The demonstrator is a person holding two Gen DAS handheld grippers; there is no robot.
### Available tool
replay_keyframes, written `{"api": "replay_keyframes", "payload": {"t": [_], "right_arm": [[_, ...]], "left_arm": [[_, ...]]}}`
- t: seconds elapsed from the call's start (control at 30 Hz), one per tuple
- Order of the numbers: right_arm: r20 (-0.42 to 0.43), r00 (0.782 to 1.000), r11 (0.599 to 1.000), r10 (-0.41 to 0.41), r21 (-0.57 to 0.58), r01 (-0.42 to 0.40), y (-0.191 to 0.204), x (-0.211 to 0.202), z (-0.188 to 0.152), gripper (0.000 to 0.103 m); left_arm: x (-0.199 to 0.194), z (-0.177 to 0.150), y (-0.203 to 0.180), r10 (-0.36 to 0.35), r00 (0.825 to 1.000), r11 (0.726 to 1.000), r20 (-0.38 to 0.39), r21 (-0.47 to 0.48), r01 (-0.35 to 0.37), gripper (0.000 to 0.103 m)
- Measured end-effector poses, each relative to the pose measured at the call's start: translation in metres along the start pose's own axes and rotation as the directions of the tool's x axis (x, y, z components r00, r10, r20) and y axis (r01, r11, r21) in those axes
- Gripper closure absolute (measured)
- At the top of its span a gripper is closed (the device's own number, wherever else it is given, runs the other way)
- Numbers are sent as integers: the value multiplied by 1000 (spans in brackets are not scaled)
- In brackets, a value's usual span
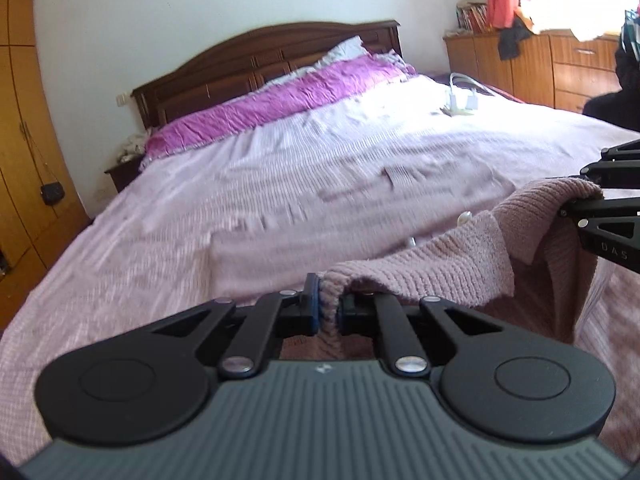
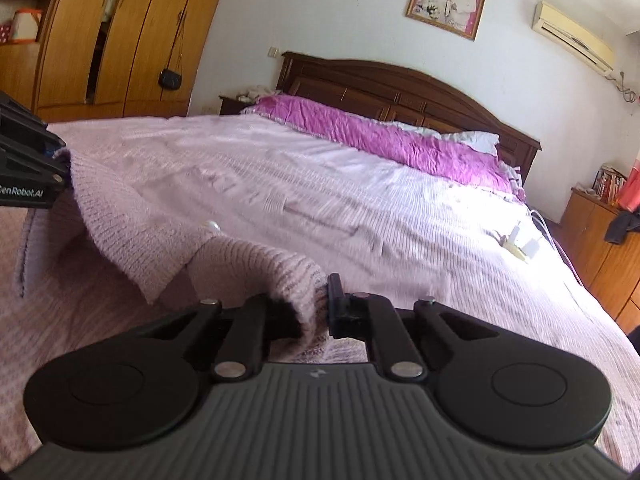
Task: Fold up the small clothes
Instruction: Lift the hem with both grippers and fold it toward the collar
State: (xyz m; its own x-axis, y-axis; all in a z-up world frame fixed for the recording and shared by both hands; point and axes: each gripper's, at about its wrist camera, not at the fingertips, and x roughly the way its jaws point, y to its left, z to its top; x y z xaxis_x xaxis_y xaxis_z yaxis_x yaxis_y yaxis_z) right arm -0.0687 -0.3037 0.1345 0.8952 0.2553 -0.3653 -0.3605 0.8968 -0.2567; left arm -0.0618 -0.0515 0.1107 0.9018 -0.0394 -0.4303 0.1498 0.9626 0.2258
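A small dusty-pink knitted garment [image 1: 452,264] hangs lifted above the bed, stretched between both grippers. My left gripper [image 1: 329,304] is shut on one edge of the knit, which bunches between its pads. The right gripper [image 1: 580,196] shows at the right edge of the left wrist view, clamped on the other end. In the right wrist view the garment [image 2: 160,232] sags from the left gripper [image 2: 60,160] at far left down to my right gripper [image 2: 316,308], shut on a fold of it. A white button [image 2: 211,225] shows near the garment's middle.
The pale pink bedspread [image 1: 280,184] covers a wide bed with a magenta pillow cover [image 1: 280,96] and dark wooden headboard [image 2: 400,88]. White chargers [image 2: 520,244] lie on the bed's far side. Wooden wardrobes [image 2: 120,32] stand left, drawers [image 1: 560,68] right, where a seated person [image 1: 624,60] is.
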Motion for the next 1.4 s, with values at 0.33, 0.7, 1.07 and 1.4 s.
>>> {"api": "replay_keyframes", "payload": {"t": [0.33,0.7,1.07,1.4], "right_arm": [[49,998,999,-35,29,34,-39,80,70,94],[-139,990,999,-30,30,35,-61,242,79,94],[-211,977,995,27,103,-6,-52,313,16,85],[-127,990,984,55,173,-32,-71,278,17,82]], "left_arm": [[74,60,16,60,989,998,136,-43,-55,93],[211,76,33,104,994,992,-19,-71,-105,93],[274,30,34,102,984,986,-146,-116,-120,84],[248,50,54,106,976,984,-189,-123,-131,41]]}}
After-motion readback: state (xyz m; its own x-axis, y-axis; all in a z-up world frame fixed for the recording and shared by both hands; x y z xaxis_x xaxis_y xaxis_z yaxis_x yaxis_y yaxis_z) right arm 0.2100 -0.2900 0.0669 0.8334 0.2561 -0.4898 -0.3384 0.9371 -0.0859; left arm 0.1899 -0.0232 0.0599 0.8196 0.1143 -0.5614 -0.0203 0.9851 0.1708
